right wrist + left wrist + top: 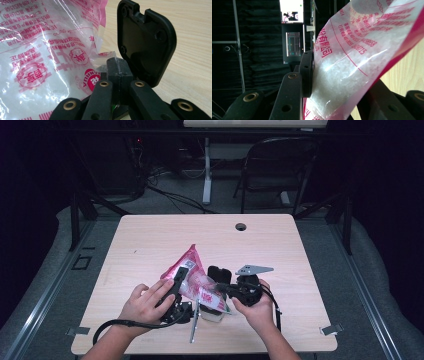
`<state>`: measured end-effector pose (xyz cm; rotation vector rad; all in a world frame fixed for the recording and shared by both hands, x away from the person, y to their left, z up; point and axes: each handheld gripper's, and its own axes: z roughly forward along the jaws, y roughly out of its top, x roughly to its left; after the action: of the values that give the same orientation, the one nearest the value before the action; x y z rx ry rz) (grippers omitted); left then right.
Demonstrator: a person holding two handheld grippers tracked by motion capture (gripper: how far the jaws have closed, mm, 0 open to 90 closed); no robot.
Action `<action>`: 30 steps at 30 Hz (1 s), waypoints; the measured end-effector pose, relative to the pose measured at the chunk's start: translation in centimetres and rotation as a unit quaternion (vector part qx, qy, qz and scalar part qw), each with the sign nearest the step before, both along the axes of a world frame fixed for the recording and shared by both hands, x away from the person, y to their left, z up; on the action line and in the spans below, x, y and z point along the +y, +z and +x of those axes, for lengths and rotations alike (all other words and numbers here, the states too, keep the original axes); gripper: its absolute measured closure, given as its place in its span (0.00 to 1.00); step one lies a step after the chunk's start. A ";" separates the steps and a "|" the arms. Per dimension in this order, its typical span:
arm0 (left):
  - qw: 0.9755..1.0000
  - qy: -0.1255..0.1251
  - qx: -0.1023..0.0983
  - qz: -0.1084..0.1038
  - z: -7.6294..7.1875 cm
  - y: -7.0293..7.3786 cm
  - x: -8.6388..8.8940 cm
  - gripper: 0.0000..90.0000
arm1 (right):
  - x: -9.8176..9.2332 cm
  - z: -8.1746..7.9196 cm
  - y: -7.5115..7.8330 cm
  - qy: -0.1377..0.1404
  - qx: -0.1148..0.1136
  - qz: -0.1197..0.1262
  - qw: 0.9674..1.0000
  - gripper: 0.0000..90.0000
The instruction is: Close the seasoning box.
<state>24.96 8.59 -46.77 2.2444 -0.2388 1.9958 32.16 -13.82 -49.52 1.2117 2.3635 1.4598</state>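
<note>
My left tongs (179, 279) clamp the bag (192, 277), right tongs (226, 289) pinch its corner (still sealed); tearing it open remains.

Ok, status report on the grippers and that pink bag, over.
Left gripper clamped on the pink bag of white granules. Right gripper shut, pinching the bag's clear corner. Black plastic piece right beside that pinch.

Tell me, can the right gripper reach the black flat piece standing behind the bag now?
Probably not as things stand. The black flat piece stands close beside the right gripper with bare table around it, but the jaws are shut on a corner of the pink-printed bag, so they must release first.
</note>
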 end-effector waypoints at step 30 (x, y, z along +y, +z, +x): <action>1.000 0.002 0.001 0.004 -0.1 -0.1 0.2 0.75 | -0.1 -0.1 0.0 -0.004 -0.005 0.000 1.000 1.00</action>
<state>24.89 8.83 -46.86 2.2533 -0.2442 1.9977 32.02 -13.90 -49.56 1.2092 2.3512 1.4589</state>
